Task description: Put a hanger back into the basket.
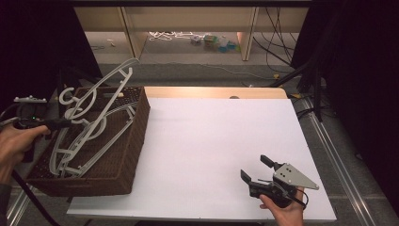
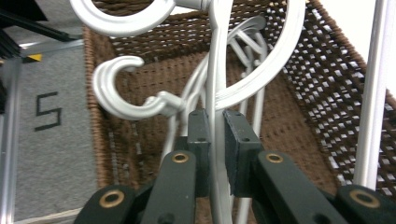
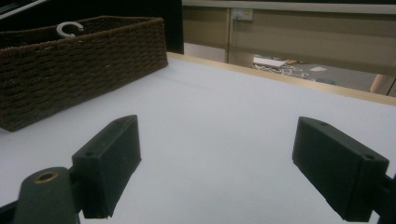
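**Left jaws clamped on a white hanger over the basket; right jaws wide apart and empty**

Nearest the person in the high view, the right gripper (image 1: 256, 170) rests low on the white surface (image 1: 207, 146), held in the right hand (image 1: 284, 212), with its grey three-cornered plate on top. Its jaws stand wide apart with nothing between them. The right gripper view confirms this from close up: only bare surface lies between the two black pads (image 3: 108, 161), and the side wall of the dark brown woven wicker basket (image 3: 79, 60) stands well beyond, with one white hook peeping over its rim.

At the left edge of the high view, the left hand (image 1: 14, 146) holds the left gripper (image 1: 63, 123) out over the basket (image 1: 127, 155). From above the grip itself is too small to judge. The left gripper view (image 2: 213, 135) settles it: the jaws are nearly closed, pressing from both sides on the thin upright stem of a white plastic clothes hanger (image 2: 215, 84), just below its curled hook.

The high view adds that this hanger (image 1: 101, 92) is lifted and tilted, its far end rising above the basket's back rim, while more white hangers (image 1: 80, 148) lie tangled inside the basket.
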A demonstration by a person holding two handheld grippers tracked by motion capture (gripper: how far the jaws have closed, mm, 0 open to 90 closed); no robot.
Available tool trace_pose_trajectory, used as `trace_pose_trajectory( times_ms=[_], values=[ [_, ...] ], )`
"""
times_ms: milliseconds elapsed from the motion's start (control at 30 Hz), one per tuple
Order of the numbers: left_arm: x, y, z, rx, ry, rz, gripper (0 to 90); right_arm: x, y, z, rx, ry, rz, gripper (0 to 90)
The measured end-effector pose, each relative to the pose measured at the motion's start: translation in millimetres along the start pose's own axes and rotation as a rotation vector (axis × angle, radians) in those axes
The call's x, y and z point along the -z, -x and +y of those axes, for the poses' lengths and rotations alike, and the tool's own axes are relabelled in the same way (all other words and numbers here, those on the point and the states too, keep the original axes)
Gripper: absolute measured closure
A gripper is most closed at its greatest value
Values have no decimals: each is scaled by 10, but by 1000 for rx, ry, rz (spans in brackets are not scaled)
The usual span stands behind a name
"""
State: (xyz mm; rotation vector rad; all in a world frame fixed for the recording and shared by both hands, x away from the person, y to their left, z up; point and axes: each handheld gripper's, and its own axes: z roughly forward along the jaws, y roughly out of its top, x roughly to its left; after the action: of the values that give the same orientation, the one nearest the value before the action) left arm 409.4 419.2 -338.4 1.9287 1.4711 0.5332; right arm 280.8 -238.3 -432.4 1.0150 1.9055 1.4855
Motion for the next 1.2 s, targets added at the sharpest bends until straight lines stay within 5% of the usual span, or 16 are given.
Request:
trace_pose_trajectory(
  times_ms=[500,1000,1200],
  values=[
    [-84,-156,-115,-15,-35,36,818,6,7,0,6,2,-8,162],
    [-160,-171,-275,-59,-73,95,817,-10,-3,-4,1,5,-2,162],
    [-189,-135,-323,-65,-72,83,817,-3,6,-4,8,2,-10,162]
  ],
)
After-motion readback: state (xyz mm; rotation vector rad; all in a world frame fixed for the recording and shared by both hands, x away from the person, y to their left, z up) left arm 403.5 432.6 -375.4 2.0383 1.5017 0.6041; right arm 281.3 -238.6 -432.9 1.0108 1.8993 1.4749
